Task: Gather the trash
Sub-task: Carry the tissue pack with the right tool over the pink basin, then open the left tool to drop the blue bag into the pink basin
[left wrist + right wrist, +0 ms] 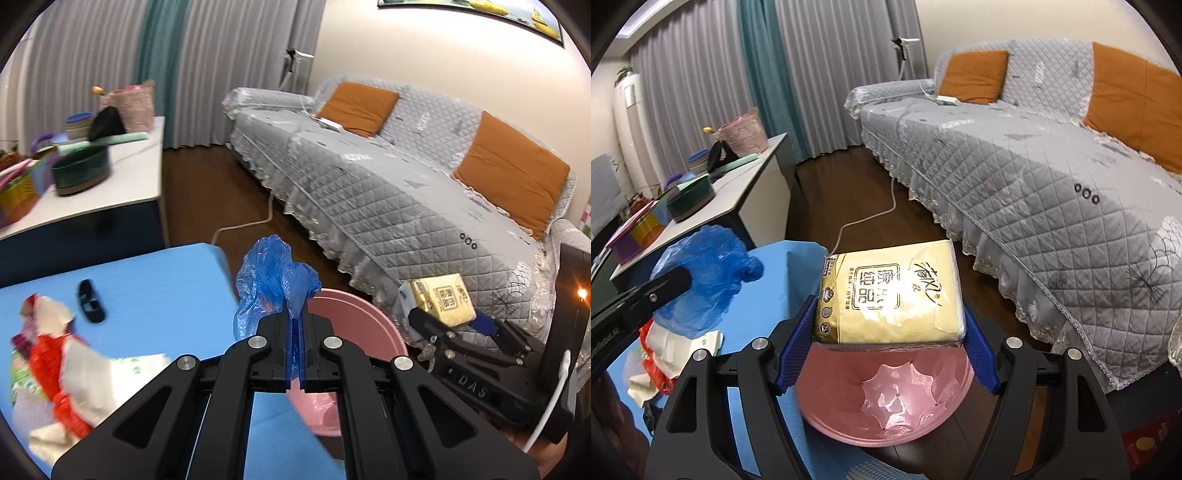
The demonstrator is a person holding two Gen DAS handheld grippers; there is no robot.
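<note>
My left gripper [294,325] is shut on a crumpled blue plastic bag [275,284], held above the edge of the blue table [155,280] beside the pink bin [354,325]. My right gripper [886,332] is shut on a yellow tissue pack [892,295], held right over the open pink bin [886,402] on the floor. The pack [443,299] and right gripper show at the right of the left wrist view. The blue bag [701,280] shows at the left of the right wrist view. A red net bag with paper scraps [62,369] lies on the table.
A small black object [90,301] lies on the blue table. A grey quilted sofa [1052,184] with orange cushions runs along the right. A white side table [738,192] with bowls and baskets stands at the left. A white cable [871,218] crosses the dark wooden floor.
</note>
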